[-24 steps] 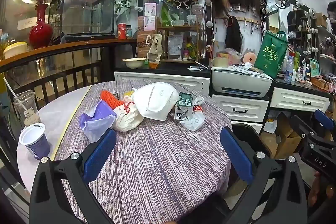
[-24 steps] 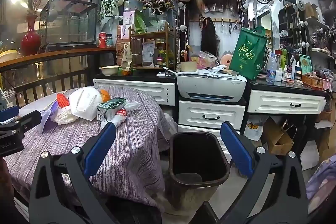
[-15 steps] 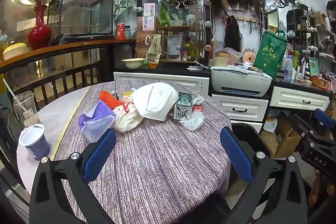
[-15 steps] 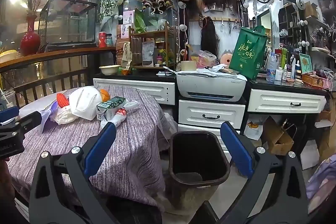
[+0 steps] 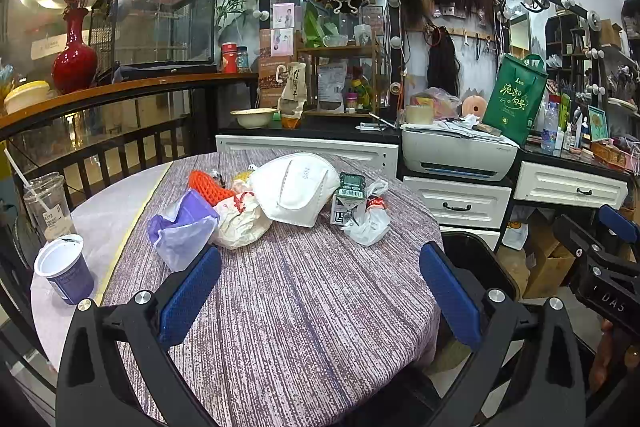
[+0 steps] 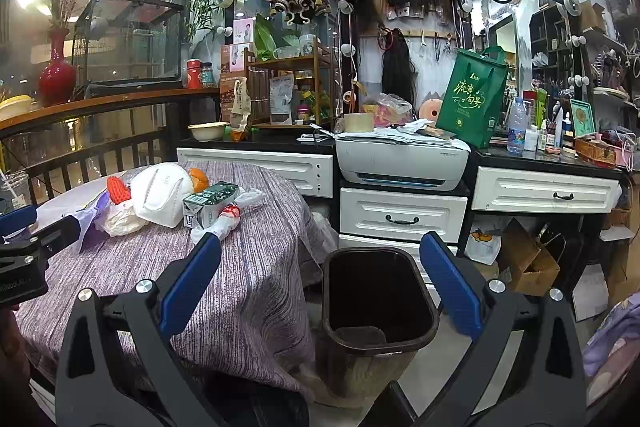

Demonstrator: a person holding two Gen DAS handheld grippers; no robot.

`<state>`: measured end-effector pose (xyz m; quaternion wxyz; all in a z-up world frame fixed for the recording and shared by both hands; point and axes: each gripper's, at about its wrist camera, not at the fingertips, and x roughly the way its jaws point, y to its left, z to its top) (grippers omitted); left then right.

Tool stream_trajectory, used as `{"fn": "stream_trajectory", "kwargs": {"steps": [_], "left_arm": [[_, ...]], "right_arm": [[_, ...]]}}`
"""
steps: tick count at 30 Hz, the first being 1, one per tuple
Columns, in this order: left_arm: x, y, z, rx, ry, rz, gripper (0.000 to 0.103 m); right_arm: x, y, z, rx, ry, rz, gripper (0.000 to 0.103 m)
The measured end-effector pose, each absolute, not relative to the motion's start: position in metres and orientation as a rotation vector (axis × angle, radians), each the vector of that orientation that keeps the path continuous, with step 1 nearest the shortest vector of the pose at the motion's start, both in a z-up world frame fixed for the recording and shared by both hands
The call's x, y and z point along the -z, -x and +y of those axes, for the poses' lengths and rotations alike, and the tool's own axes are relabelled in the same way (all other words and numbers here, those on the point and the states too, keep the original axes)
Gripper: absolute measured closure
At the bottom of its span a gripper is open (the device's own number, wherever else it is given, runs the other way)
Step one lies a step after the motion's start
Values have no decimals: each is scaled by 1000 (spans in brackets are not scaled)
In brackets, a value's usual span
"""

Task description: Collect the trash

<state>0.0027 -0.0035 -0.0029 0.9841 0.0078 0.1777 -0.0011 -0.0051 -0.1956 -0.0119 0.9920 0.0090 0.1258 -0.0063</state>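
table [image 5: 304, 307] (purple cloth) | mask [image 5: 296, 187], carton [image 5: 348, 199], bags [image 5: 180, 231], cup [image 5: 66, 269]

- A red vase [image 5: 74, 55] stood far left on the curved wooden rail [image 5: 120, 91].
- A glass case [image 5: 154, 23] sat just right of the vase.
- A white printer [image 5: 458, 157] rested on the white drawers [image 5: 456, 203] at far right.
- A green bag [image 5: 516, 99] stood upright behind the printer.
- A cream bowl [image 5: 253, 117] lay on the dark far bench [image 5: 320, 133].

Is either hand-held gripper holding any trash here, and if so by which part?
Nothing is held. The left hand-held gripper and the right hand-held gripper are both open with nothing between their fingers.
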Motion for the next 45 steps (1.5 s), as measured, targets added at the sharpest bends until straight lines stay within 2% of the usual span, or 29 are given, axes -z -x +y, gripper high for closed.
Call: {"fn": "stream_trajectory", "kwargs": {"steps": [45], "left_arm": [[9, -4, -4, 3, -22, 363, 5]], "right_arm": [[12, 4, -190, 13, -24, 260, 5]]}}
